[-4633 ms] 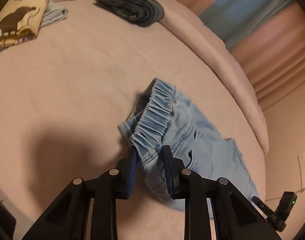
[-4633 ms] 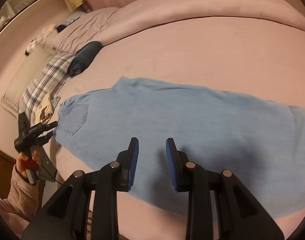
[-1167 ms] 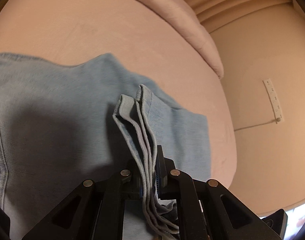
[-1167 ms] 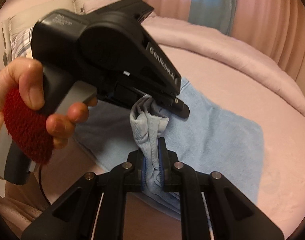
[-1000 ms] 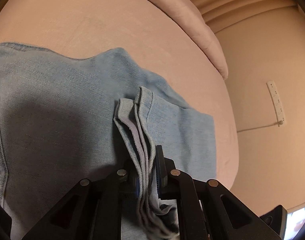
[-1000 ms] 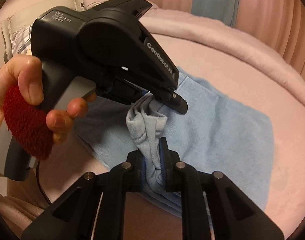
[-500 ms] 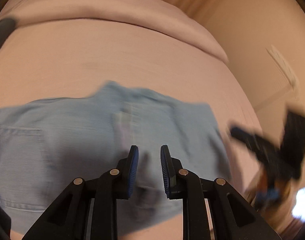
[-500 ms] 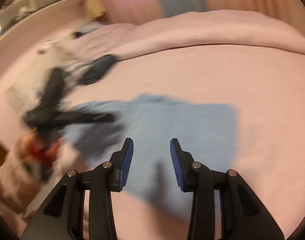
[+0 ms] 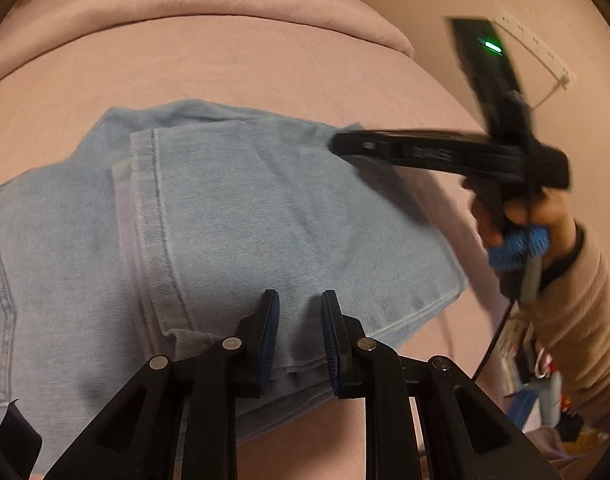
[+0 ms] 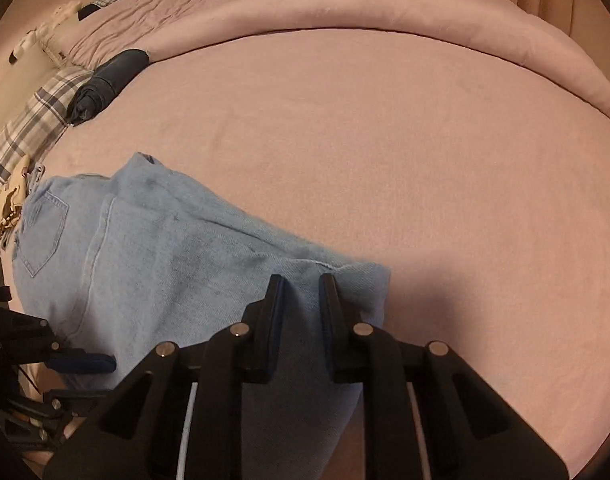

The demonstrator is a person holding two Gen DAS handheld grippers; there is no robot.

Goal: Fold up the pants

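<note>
Light blue denim pants [image 9: 233,216] lie folded over on the pink bed, leg hems laid across the upper part. They also show in the right wrist view [image 10: 177,264], with a back pocket at the left. My left gripper [image 9: 297,320] is open and empty, just above the near edge of the fold. My right gripper [image 10: 299,300] is open and empty over the pants' right corner. The right gripper also shows in the left wrist view [image 9: 345,146], blurred, at the pants' far right corner. The left gripper's fingers [image 10: 81,362] show at the lower left of the right wrist view.
The pink bed [image 10: 385,140] has a rolled duvet [image 10: 345,4] along its far edge. A folded dark garment [image 10: 105,84] and a plaid pillow [image 10: 29,128] lie at the far left. A wall with a power strip [image 9: 537,48] is at the right.
Both grippers let go of the pants' hems, which now lie flat on the folded pants. Both grippers opened and drew back; the right one moved to the pants' right corner.
</note>
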